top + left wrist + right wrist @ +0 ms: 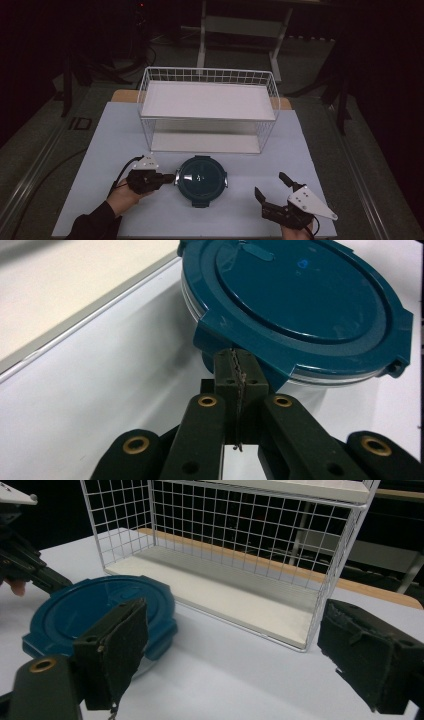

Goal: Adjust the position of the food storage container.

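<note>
Two claws are at work near the round blue box, and that box is the thing to watch. It sits flat on the white table, just in front of the wire shelf, with its blue lid on top. Your left claw is at the left side of the box. Its two jaws are pressed tight together with nothing wide between them, and their tips sit right at the lid's side flap. From the left claw's own camera I cannot tell if they pinch the flap's thin edge or only touch it. Your right claw waits to the right of the box, well apart from it, with its jaws spread wide and nothing in them. I think the first risk is a slide. If you push sideways with the closed left claw, the box may skate across the smooth table toward the right claw and not stay put. A second risk is a tip. If you lift at the flap on one side only, the box may tilt up and flop over, or the flap may snap open and the lid come loose. A third risk is a bump. If the box gets shoved away from you, it may knock into the wire shelf just behind it.
</note>
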The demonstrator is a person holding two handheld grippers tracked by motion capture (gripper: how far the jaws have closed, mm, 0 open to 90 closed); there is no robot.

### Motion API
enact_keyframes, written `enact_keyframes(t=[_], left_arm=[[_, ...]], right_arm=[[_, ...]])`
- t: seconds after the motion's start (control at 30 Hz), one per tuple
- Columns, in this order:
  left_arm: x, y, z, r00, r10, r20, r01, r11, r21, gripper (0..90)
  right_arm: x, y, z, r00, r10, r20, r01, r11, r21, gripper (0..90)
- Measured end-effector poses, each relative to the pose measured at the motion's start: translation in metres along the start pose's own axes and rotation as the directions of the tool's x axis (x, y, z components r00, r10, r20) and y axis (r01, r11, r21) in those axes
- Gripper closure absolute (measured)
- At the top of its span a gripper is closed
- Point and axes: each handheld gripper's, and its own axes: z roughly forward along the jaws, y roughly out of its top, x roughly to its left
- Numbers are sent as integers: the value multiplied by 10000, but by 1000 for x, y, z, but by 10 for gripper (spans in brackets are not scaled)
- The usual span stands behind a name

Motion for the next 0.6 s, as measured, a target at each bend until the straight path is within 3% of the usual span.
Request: enact_keyframes(t=[0.6], left_arm=[[-11,16,25,9992,121,380,-120,9999,-22,898]], right_arm=[[2,-1,2,9999,-29,-125,31,9999,119,126]])
